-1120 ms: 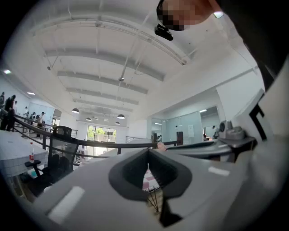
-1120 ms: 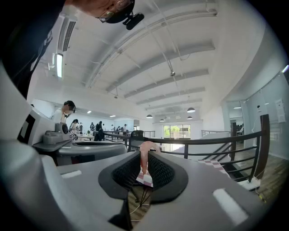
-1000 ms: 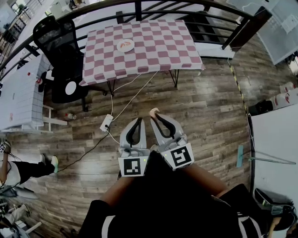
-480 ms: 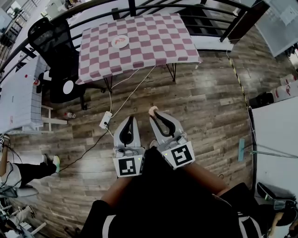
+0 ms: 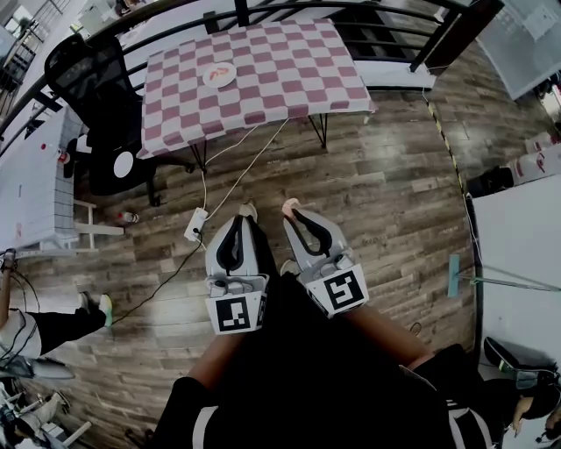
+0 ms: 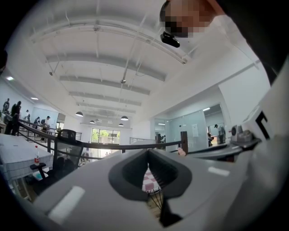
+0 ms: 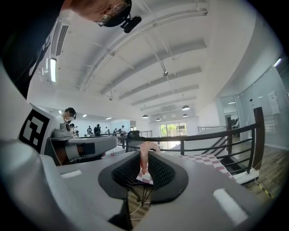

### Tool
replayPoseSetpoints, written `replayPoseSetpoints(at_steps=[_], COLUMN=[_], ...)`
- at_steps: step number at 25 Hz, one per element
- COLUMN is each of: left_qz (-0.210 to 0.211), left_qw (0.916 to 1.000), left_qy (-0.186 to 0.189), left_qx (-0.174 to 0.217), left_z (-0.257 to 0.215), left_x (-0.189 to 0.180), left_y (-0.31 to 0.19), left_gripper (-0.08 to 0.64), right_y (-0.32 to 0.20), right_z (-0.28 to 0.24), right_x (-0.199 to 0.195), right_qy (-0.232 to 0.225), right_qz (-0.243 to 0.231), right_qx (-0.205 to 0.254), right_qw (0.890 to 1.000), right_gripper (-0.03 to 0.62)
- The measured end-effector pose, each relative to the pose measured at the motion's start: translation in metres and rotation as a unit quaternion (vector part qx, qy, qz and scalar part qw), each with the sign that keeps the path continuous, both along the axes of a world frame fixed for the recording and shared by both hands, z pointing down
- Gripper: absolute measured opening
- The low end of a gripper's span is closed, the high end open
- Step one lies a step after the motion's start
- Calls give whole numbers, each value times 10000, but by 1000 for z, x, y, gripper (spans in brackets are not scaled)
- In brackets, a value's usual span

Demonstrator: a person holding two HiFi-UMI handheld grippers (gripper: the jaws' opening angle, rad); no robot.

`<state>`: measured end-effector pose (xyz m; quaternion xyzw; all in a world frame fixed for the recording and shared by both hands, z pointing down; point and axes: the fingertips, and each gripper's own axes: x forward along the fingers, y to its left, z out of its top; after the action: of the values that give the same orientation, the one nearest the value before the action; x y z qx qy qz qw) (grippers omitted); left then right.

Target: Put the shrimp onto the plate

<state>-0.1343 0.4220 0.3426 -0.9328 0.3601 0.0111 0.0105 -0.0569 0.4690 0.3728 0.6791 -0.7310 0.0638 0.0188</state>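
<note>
Steps forward since a second ago, bringing a light shoe into the head view just beside the tip of the left claw and pushing the pink-and-white checked surface higher and further left in frame. Holds both claws side by side above the dark plank floor, well short of that surface. Grips a pale pink shrimp in the right claw, pads pressed on either flank, curled end poking up past the tips. Carries nothing in the left claw, drawn together at the tips with only a thin slit behind them, a scrap of checked cloth visible through it. Faces a small white plate near the far left corner of the checked surface, an orange piece already lying on it. Has a white power strip on the floor ahead and left of the left claw, a small bottle further left. Leaves a black office chair at the checked surface's left end, a black railing running behind both. Shares the room with a second person at the left edge of the head view, below a white surface. Catches, in the right gripper view, a cluster of distant people under round ceiling lamps.
</note>
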Motion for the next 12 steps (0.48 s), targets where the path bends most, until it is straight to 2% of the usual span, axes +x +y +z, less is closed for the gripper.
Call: replayPoseSetpoints(at_steps=[7, 12], left_qz=[110, -73], left_qw=[9999, 9997], left_qy=[28, 39], left_qx=[-29, -217], left_z=[5, 9], left_x=[13, 26], left_y=[-18, -76], left_gripper=[9, 9], right_y=[-19, -75], right_z=[6, 1], right_x=[9, 36], right_qy=[-16, 40], right_qz=[35, 39], right_qx=[-102, -146], right_qw=[9999, 9999], right_gripper=[52, 52])
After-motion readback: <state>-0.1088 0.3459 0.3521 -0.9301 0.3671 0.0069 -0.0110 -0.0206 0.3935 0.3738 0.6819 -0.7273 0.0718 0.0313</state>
